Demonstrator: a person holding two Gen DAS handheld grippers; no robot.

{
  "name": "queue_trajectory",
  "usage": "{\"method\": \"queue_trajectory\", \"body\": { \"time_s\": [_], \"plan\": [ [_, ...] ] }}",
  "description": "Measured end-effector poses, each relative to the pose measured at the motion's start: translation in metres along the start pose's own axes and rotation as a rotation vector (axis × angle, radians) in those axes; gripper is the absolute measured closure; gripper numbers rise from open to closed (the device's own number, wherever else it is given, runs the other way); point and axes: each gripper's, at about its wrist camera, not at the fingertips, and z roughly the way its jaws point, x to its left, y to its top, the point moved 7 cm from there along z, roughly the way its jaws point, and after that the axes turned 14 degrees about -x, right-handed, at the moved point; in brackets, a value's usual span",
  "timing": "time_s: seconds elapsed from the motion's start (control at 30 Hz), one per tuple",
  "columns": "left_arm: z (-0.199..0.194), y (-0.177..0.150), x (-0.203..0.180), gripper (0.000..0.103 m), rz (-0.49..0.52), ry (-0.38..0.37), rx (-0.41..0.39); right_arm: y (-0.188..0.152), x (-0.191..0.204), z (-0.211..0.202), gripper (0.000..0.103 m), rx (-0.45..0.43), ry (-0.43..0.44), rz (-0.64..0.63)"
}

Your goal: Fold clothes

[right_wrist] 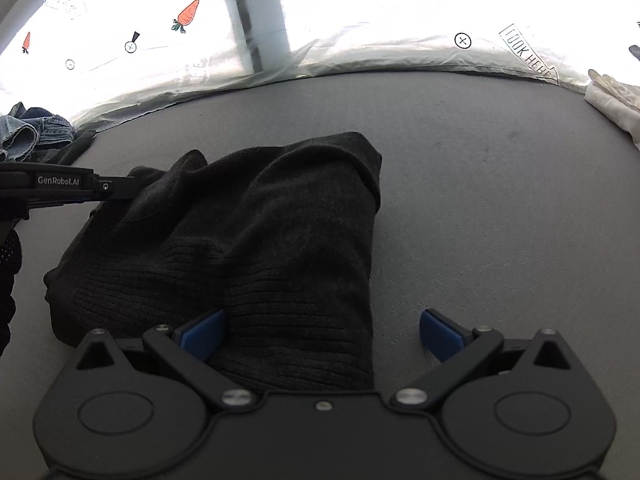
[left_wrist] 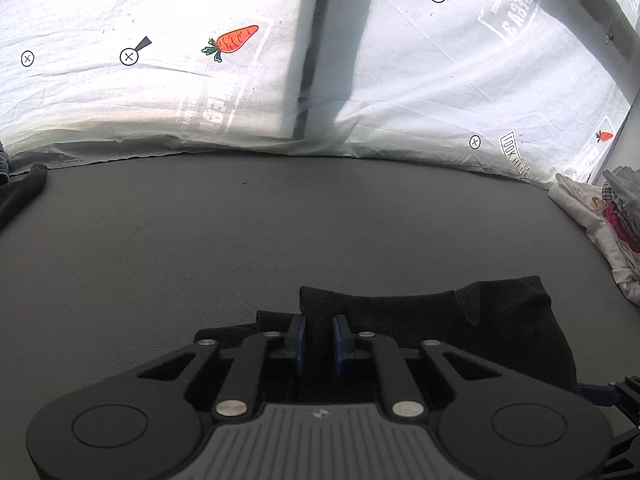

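The left gripper (left_wrist: 320, 334) has its two blue pads pulled close together, and a fold of the dark knit garment (left_wrist: 424, 320) is pinched between them. The garment is soft and thick, with tiny ribbed lines in the cloth. It lies in a lumpy heap on the flat grey table (left_wrist: 200, 240), which looks smooth like felt.

From the right wrist view, the right gripper (right_wrist: 322, 334) has its blue pads spread wide apart. Its left pad (right_wrist: 202, 332) touches the ribbed edge of the dark knit garment (right_wrist: 248, 240), and the other pad hangs over bare grey table (right_wrist: 480, 200). It is not squeezing anything. The left gripper (right_wrist: 116, 188) comes in from the side, a flat black bar reaching the garment's far corner.

Behind the table hangs a thin, wrinkly white sheet (left_wrist: 140, 92) with orange carrot pictures (left_wrist: 234, 42) on it. Crumpled blue jeans (right_wrist: 32, 136) sit at the far left edge. A pile of white and coloured clothes (left_wrist: 608, 220) sits at the right edge.
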Motion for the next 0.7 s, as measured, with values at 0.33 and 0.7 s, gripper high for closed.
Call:
{"method": "queue_trajectory", "body": {
  "time_s": [0.33, 0.7],
  "plan": [
    [-0.019, -0.001, 0.051, 0.076, -0.268, 0.118, -0.001, 0.003, 0.002, 0.003, 0.0, 0.028, 0.0, -0.001],
    [-0.04, -0.01, 0.06, 0.024, -0.145, 0.063, 0.081, 0.026, 0.011, 0.006, 0.0, 0.036, 0.023, 0.001]
  ]
}}
